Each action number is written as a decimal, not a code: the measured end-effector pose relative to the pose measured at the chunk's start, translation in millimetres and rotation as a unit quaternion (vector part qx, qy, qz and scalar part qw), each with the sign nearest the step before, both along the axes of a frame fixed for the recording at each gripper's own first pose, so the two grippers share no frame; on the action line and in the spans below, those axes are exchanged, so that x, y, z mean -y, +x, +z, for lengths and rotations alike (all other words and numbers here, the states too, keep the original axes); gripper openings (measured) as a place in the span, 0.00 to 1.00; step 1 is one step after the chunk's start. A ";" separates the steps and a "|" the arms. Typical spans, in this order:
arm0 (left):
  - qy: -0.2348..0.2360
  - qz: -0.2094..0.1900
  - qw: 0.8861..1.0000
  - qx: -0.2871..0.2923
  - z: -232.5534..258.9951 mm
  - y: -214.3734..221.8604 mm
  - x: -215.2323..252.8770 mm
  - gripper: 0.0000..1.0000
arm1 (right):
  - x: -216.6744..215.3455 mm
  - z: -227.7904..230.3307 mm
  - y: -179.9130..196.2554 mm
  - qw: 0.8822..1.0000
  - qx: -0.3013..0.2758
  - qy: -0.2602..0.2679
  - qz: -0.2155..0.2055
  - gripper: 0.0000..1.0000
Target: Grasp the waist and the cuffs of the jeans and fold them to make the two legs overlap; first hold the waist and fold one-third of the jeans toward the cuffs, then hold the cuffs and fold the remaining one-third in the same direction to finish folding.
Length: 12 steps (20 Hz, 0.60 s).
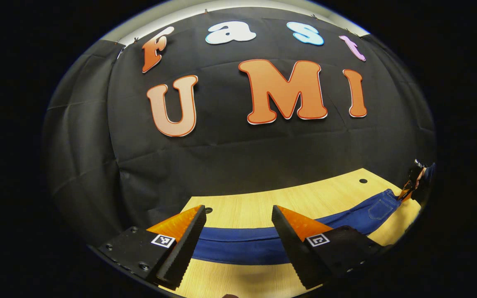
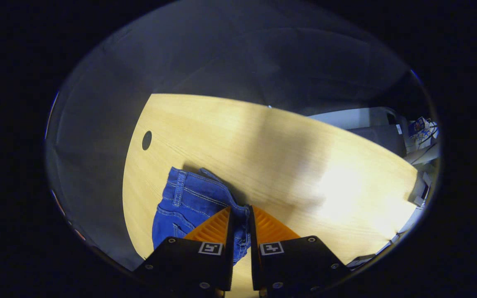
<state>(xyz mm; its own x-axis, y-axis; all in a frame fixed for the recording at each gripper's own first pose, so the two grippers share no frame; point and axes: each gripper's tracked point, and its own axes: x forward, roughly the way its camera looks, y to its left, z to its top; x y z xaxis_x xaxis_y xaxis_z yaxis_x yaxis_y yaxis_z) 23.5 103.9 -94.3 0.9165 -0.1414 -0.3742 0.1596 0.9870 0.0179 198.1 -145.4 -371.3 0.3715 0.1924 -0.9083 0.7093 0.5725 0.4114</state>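
Jeans [image 1: 238,246] are laid lengthwise across the wooden table [image 1: 246,207]. Left gripper [image 1: 238,215] is held above the leg end, jaws wide, nothing gripped. Right gripper [image 2: 240,213] is closed narrow on the waistband [image 2: 205,186]

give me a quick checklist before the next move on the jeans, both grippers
1. Right gripper pinching the waist of the jeans: ok, fingers closed on the denim.
2. Left gripper gripping the leg end: not ok, fingers wide apart above the fabric.
3. Jeans stretched out long on the table: ok.
4. Cuffs located: cannot tell, hidden behind the left fingers.
5. Table ahead of the waist clear for folding: ok.
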 end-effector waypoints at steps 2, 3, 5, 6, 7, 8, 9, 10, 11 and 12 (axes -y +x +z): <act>-0.003 -0.010 1.000 0.000 -0.1 1.2 6.2 1.00 | -4.7 22.8 7.9 0.999 0.043 0.011 -0.005 0.19; -0.004 -0.014 1.000 0.000 -1.1 0.5 8.4 1.00 | -10.4 39.8 11.0 0.997 0.072 0.015 0.004 0.19; -0.007 -0.021 1.000 0.000 -0.3 0.9 11.8 0.99 | -24.0 73.5 17.8 0.992 0.122 0.009 0.027 0.19; -0.010 -0.023 1.000 0.001 0.2 2.1 13.2 0.99 | -33.8 91.1 20.5 0.989 0.143 0.006 0.035 0.18; -0.012 -0.024 1.000 0.001 -0.6 1.4 12.1 0.99 | -47.1 109.4 24.5 0.985 0.166 0.009 0.050 0.18; -0.013 -0.025 1.000 0.001 -0.8 1.8 10.1 0.99 | -61.7 129.1 28.0 0.980 0.189 0.011 0.059 0.18; -0.015 -0.025 1.000 0.001 -1.8 1.6 7.3 0.99 | -78.7 146.7 31.2 0.975 0.207 0.011 0.075 0.18; -0.017 -0.024 1.000 0.001 -1.6 1.3 4.5 0.99 | -94.2 163.6 32.6 0.971 0.224 0.005 0.088 0.18; -0.019 -0.024 1.000 0.001 -1.9 0.9 1.1 0.99 | -111.0 177.5 33.4 0.965 0.239 -0.001 0.111 0.18; -0.020 -0.022 1.000 0.002 -2.1 1.0 -3.7 0.99 | -126.2 189.0 33.6 0.959 0.251 -0.016 0.130 0.18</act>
